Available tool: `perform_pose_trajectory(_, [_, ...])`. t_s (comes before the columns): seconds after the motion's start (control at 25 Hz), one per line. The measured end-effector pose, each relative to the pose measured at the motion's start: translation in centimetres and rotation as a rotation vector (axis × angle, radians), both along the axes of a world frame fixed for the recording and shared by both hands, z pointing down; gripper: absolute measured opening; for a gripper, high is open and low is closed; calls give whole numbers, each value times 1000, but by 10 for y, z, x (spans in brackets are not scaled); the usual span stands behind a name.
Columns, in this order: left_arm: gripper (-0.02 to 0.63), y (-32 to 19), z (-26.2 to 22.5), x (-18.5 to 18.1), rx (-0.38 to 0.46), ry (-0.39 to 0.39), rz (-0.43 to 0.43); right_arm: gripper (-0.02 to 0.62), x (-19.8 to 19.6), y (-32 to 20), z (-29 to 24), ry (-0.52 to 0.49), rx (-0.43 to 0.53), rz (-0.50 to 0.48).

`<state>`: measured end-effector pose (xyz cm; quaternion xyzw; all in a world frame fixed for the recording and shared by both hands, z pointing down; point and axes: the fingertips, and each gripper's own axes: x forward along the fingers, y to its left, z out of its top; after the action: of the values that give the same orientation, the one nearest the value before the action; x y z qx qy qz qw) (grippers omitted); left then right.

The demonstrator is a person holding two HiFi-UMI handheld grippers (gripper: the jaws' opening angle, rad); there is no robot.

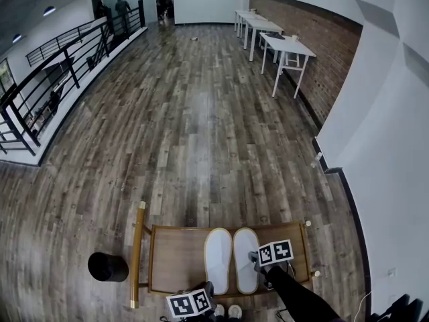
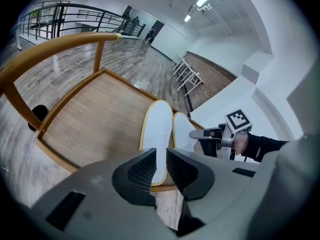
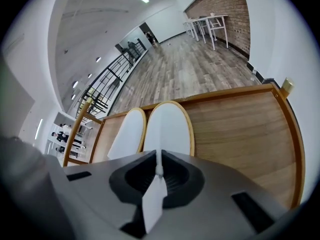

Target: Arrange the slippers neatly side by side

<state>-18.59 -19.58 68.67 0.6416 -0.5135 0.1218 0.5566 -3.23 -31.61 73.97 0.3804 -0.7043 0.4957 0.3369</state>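
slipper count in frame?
2. Both side by side on the bench: left slipper near the left gripper, right slipper pinched in the right gripper. No others visible.

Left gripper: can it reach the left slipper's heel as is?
Likely yes. The left gripper points at the left slipper with nothing between; the right gripper grips the other slipper.

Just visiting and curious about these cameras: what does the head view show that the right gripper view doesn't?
Only the head view: a black round container on the floor beside the wooden bench. Only the right gripper view: the right gripper shut on a thin white edge of the right slipper. Both: that slipper side by side with the left slipper on the bench, and white tables by the brick wall.
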Motion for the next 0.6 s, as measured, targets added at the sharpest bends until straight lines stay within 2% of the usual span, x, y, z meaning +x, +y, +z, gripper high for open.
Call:
perform_pose_trajectory(0.32, [40,-2,1,3,-2,3,5,17,-6,-2,2,-7,8,-39])
perform_pose_trajectory(0.6, [40,-4,1,7,-4,6,14,24,-7,0,1,-28,-7,-33])
